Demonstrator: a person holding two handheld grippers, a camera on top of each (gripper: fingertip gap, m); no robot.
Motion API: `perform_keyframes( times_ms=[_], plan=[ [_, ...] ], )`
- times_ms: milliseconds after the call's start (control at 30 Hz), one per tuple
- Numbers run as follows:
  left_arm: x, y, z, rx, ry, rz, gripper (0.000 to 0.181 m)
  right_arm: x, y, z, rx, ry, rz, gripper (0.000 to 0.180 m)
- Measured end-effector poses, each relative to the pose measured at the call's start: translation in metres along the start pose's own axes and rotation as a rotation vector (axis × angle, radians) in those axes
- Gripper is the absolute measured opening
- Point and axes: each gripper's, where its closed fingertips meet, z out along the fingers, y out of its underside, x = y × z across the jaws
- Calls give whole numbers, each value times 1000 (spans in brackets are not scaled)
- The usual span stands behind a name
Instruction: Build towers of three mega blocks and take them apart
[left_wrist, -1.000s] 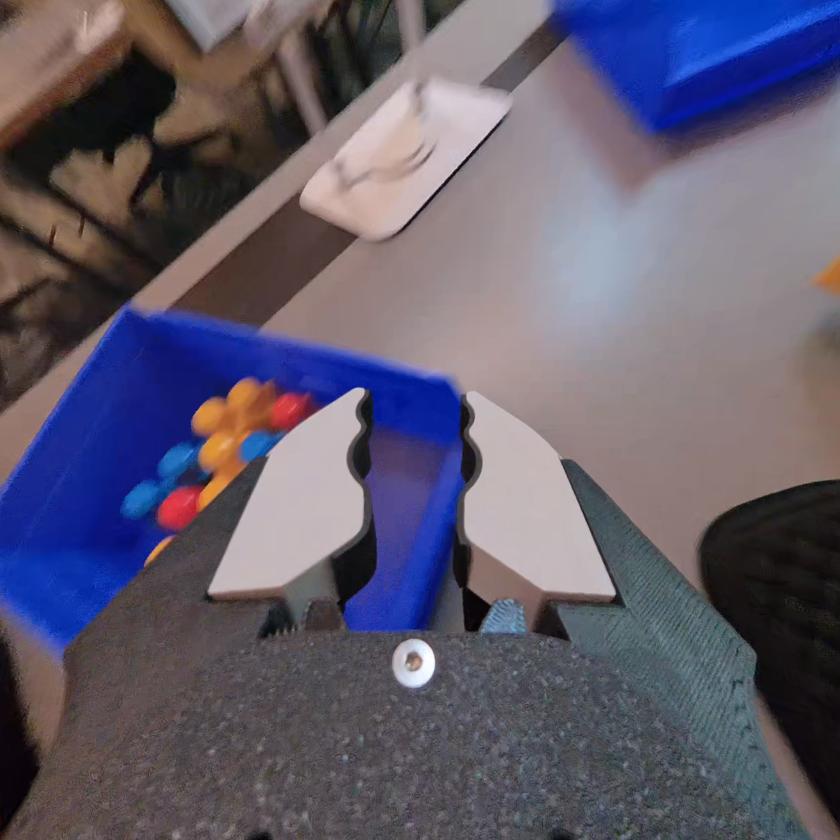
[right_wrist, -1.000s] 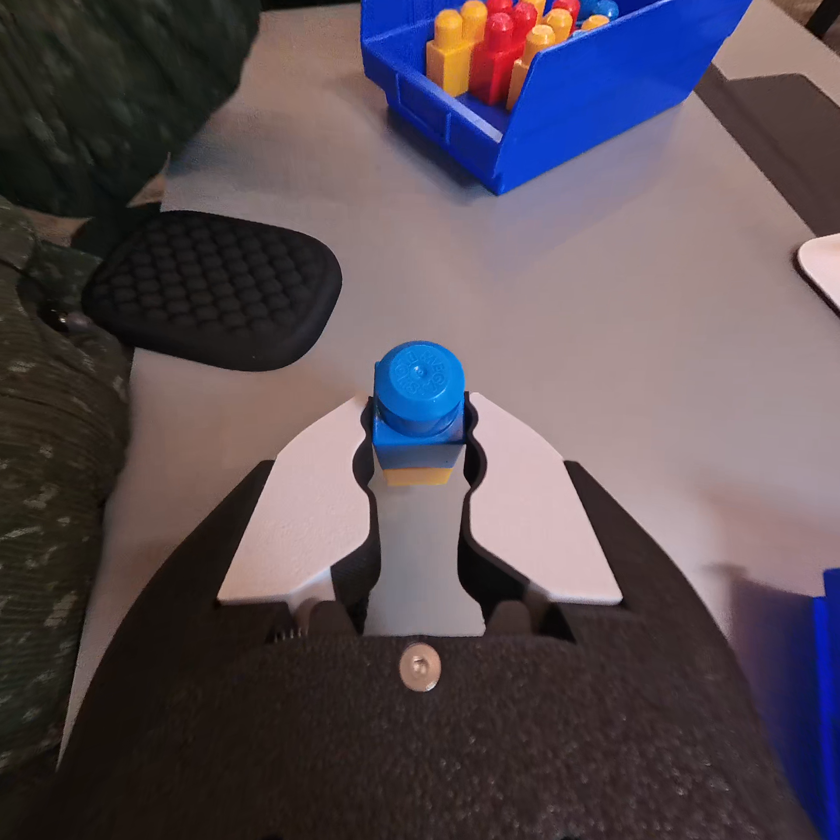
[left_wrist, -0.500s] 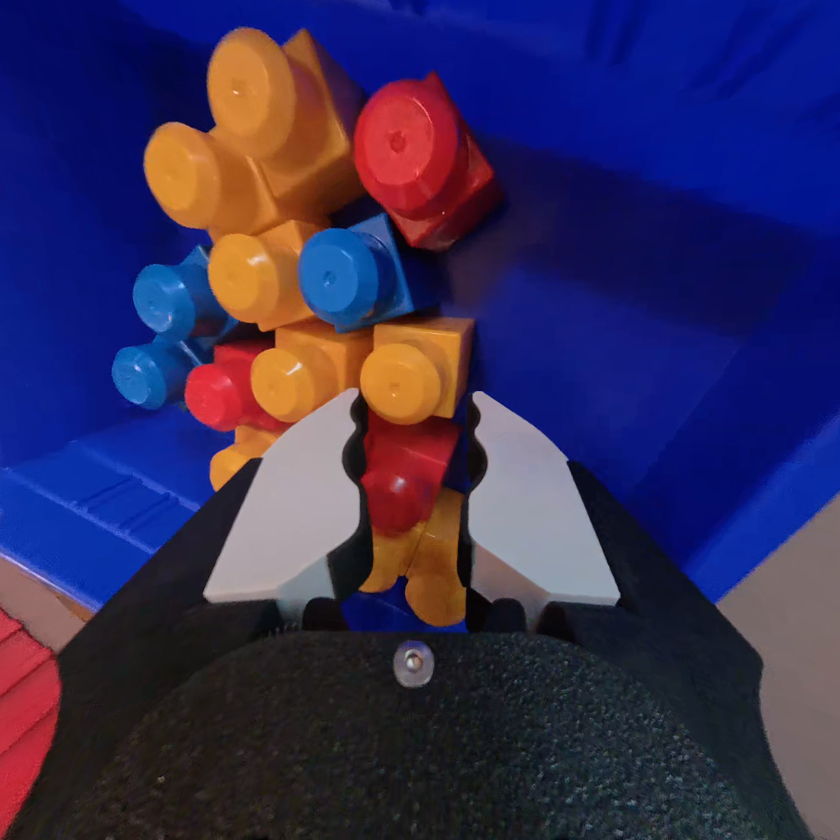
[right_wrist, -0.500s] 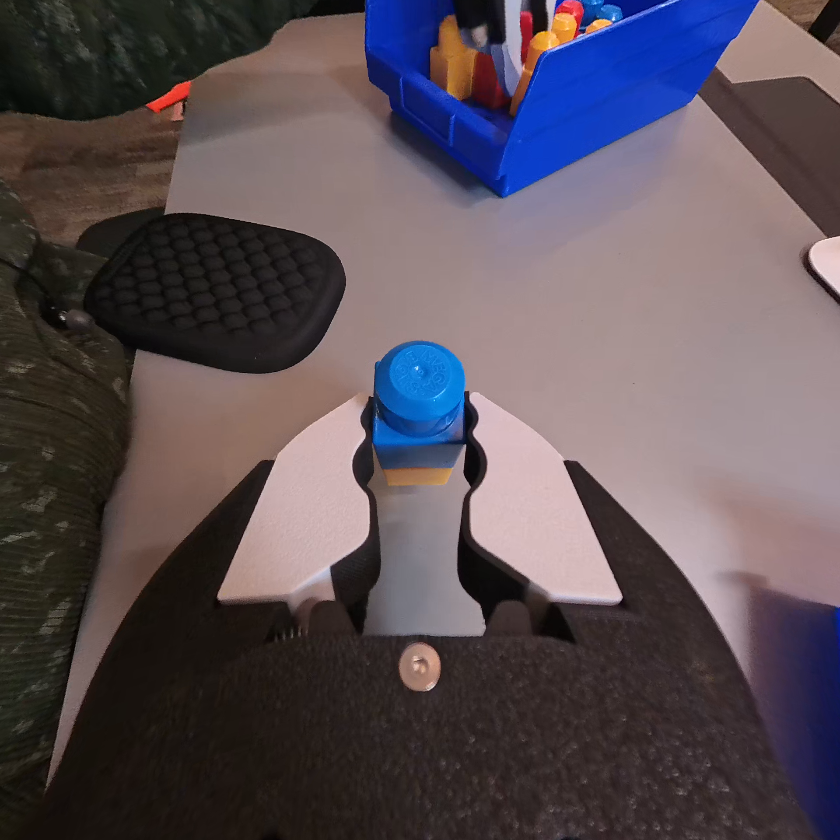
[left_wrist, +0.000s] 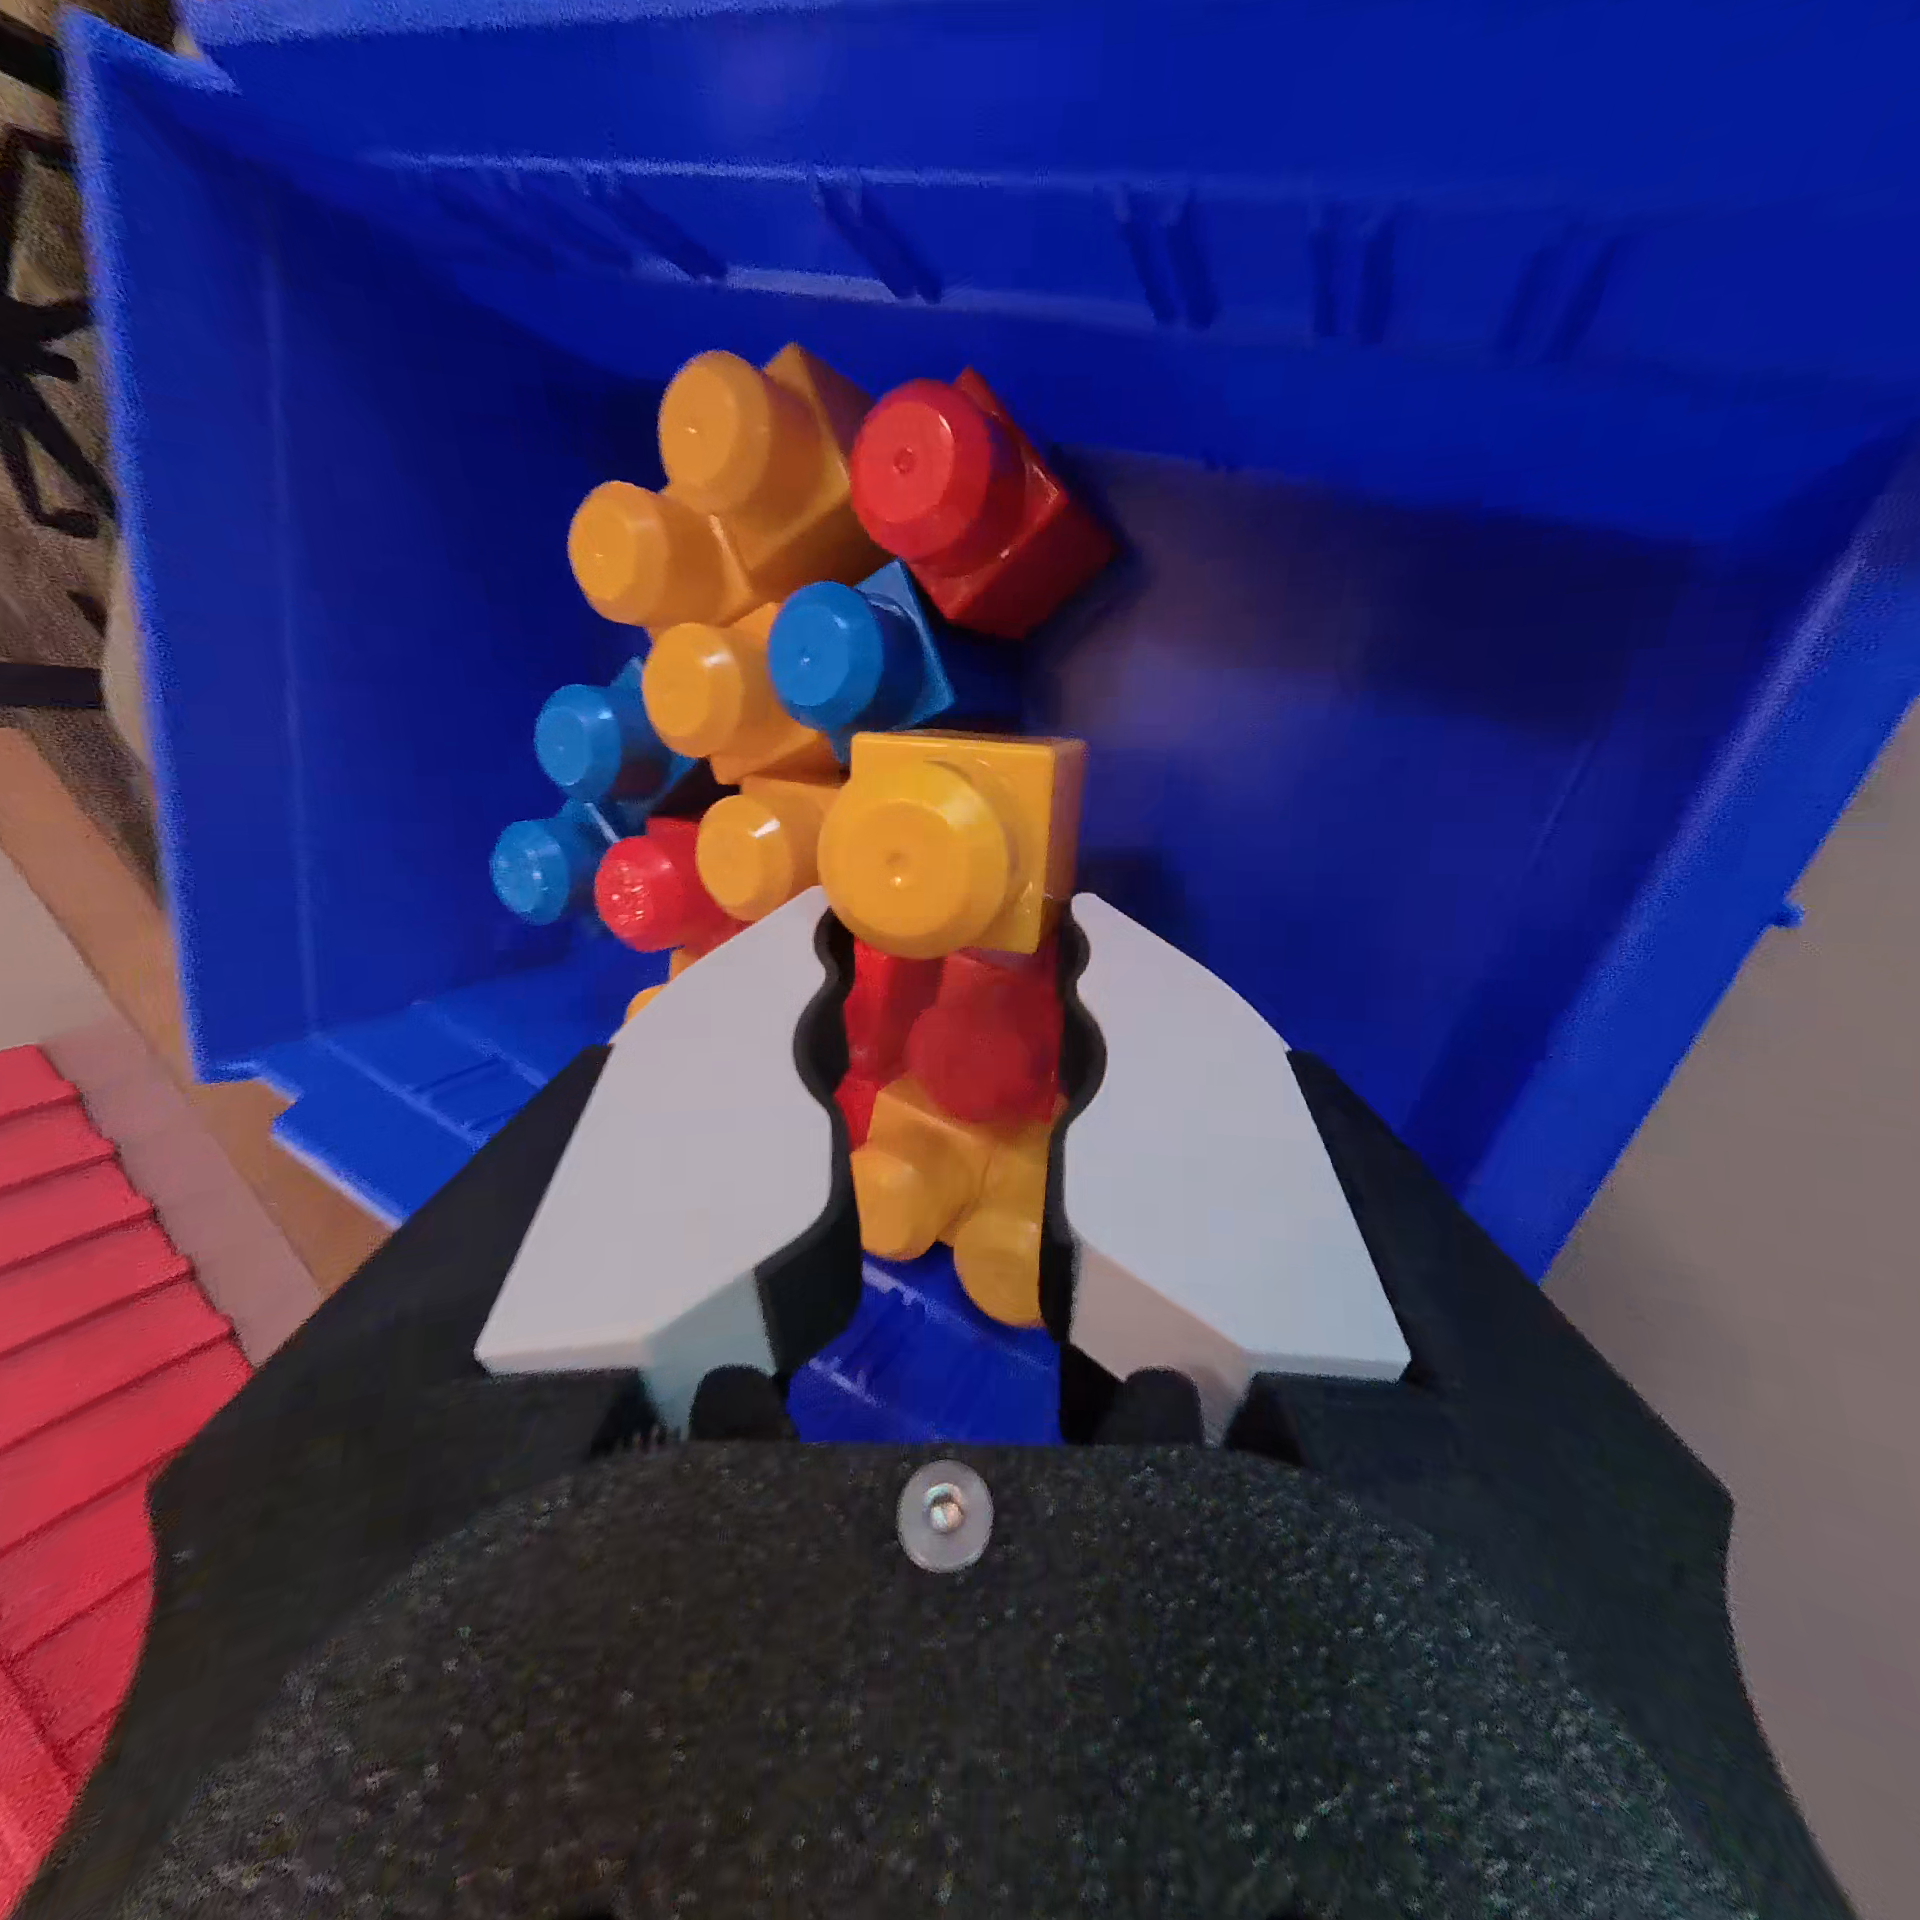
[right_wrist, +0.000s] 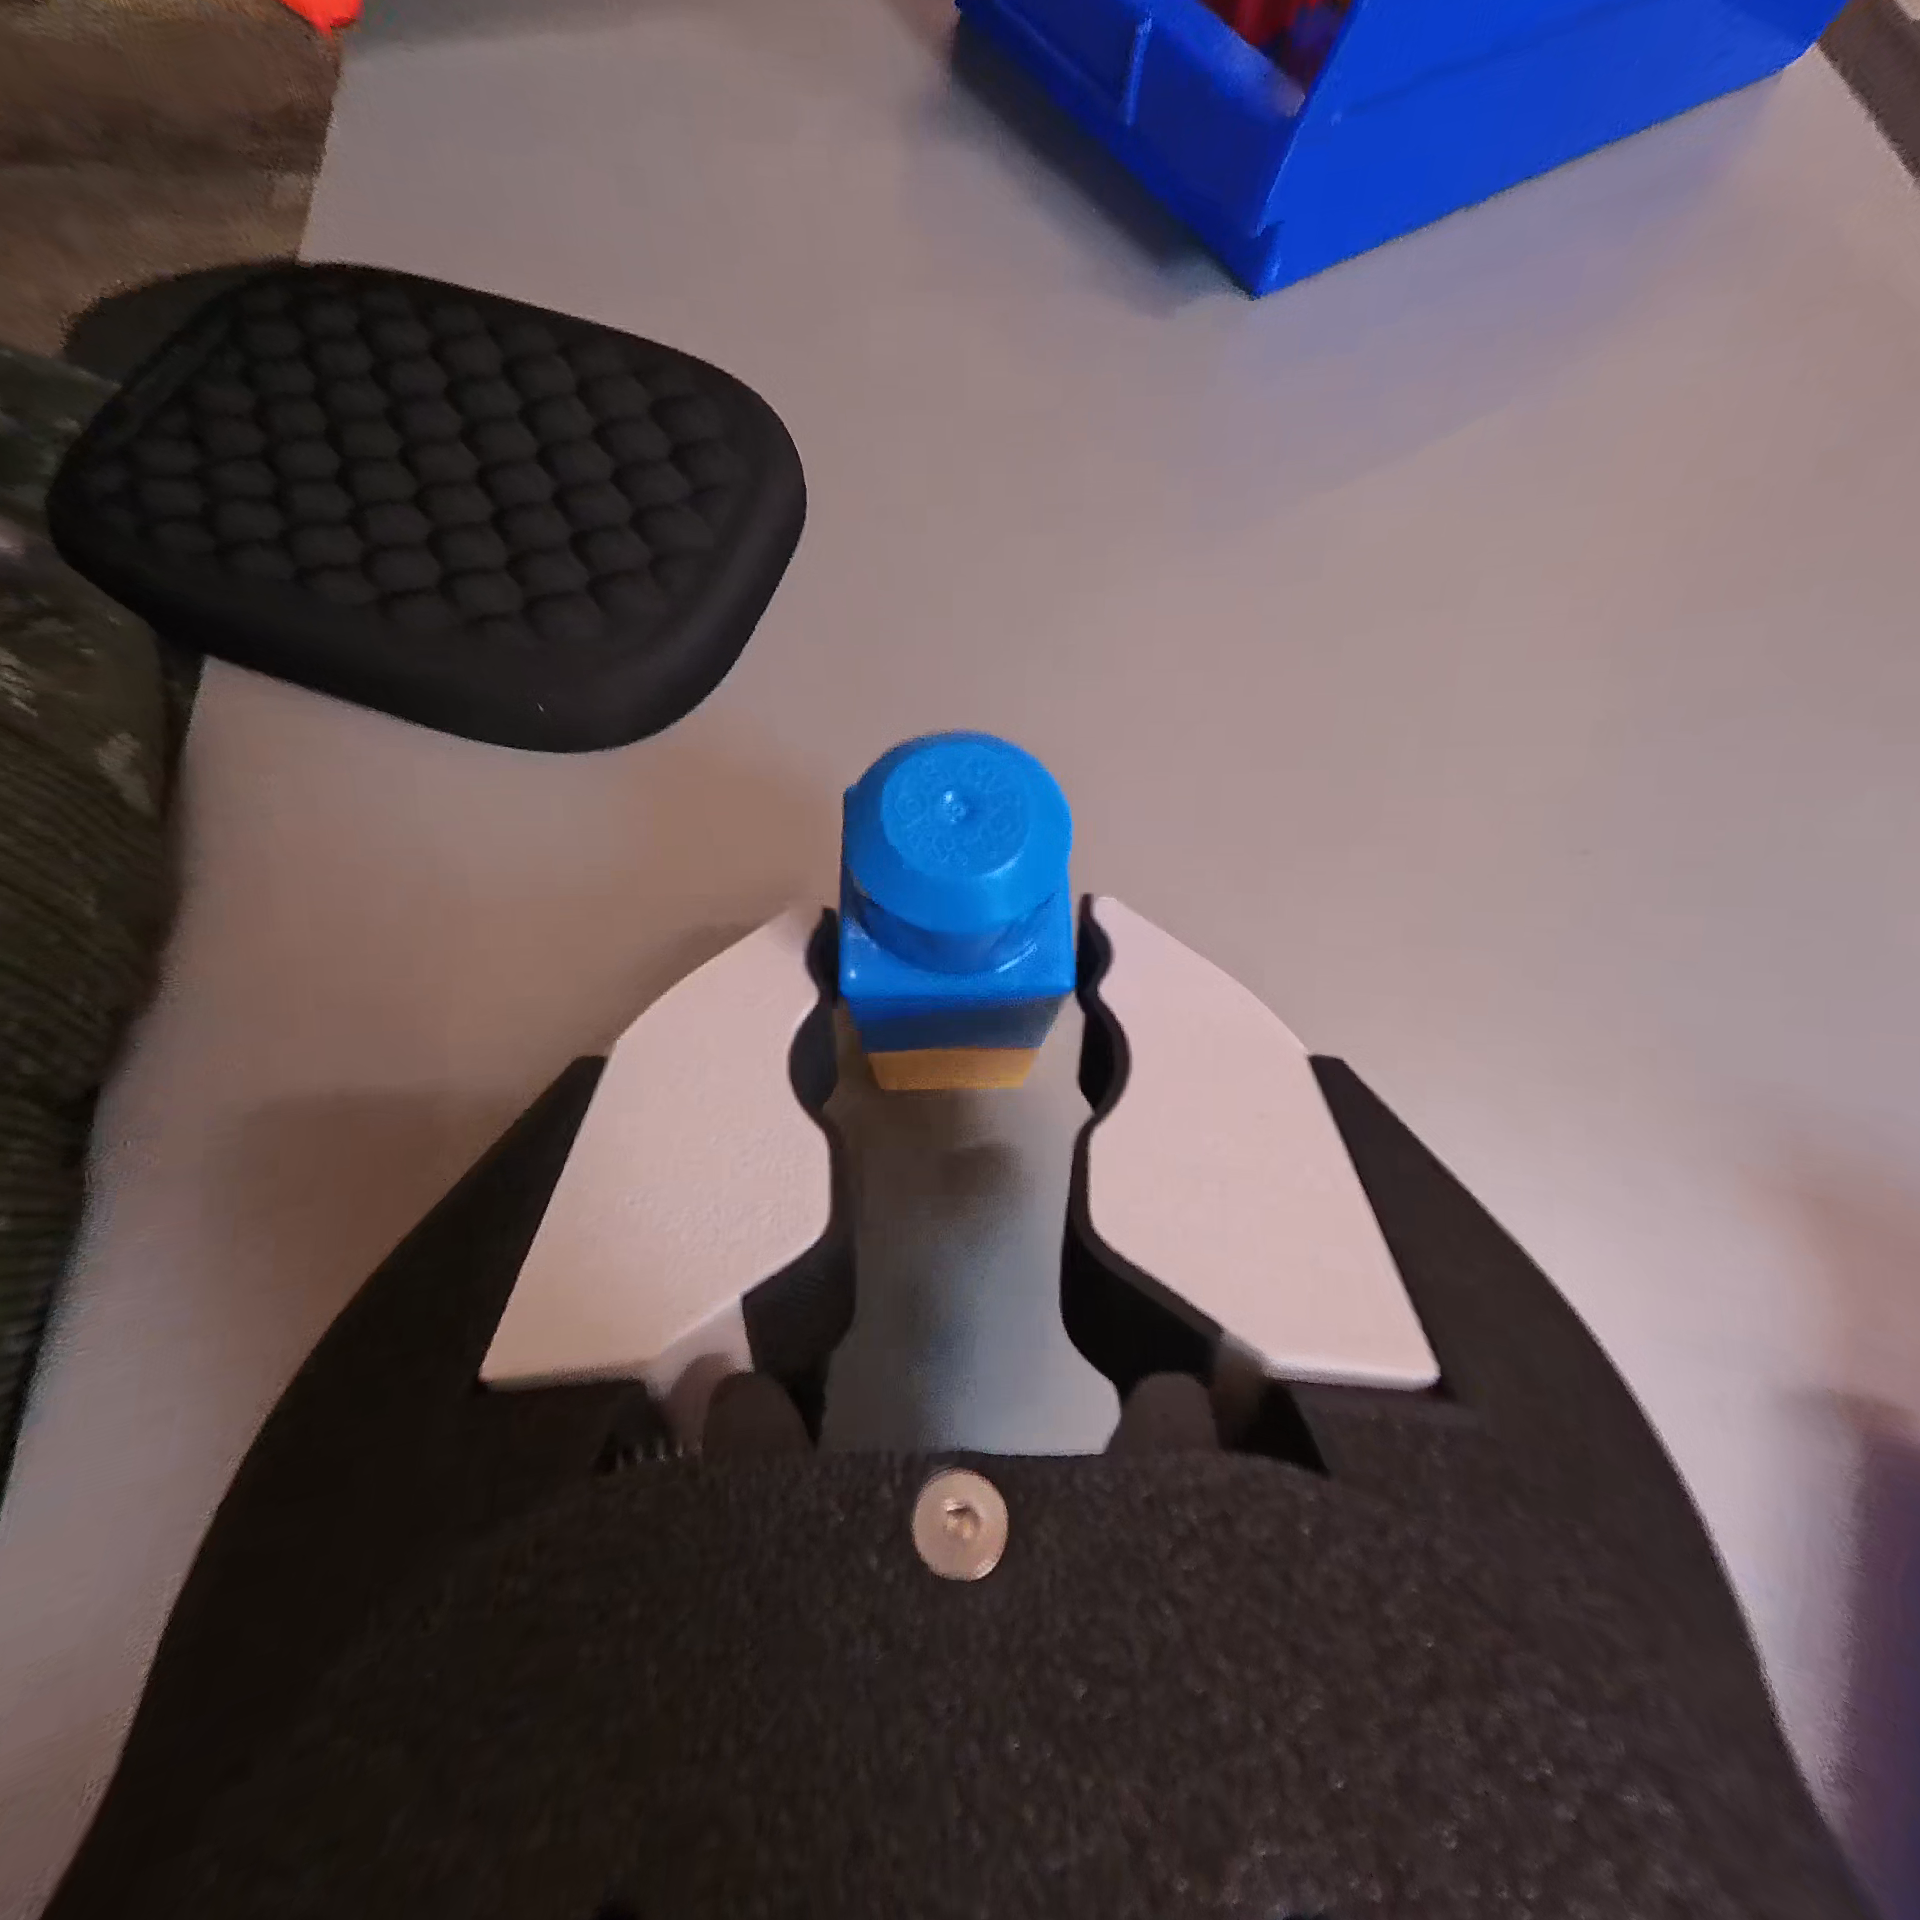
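The right gripper is clamped on a blue block that sits on a yellow one, whose lower edge alone shows beneath it. The stack points stud-up over the grey table; I judge it is held steady and upright there so a third block can be pressed straight down onto the free stud. Whether the yellow base rests on the table or hangs just above it I cannot tell.

The left gripper reaches into a blue bin, its fingertips against the sides of a yellow block whose stud faces the camera. It appears to be gripping that block, probably the piece meant to finish the tower. Below it between the fingers lie red and yellow blocks in the bin. Beyond sits a loose heap of yellow, red and blue blocks, leaning against the bin's left side.

Outward in the right view, a black dimpled pad lies to the left, and the bin stands well apart at the far edge.
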Motion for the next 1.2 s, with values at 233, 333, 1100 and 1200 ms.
perform_keyframes(
  times_ms=[233,333,1100,1200],
  plan=[
    [2,-37,-78,271,-21,-35,37,-7,6,8,14,-32,-9,37],
    [51,-75,-122,480,178,-26,37,-7,0,3,39,-47,25,37],
    [300,-150,-141,287,841,433,36,-60,1,19,-173,-218,77,36],
    [303,-149,-137,247,844,428,36,-60,7,21,-207,-213,96,36]
  ],
)
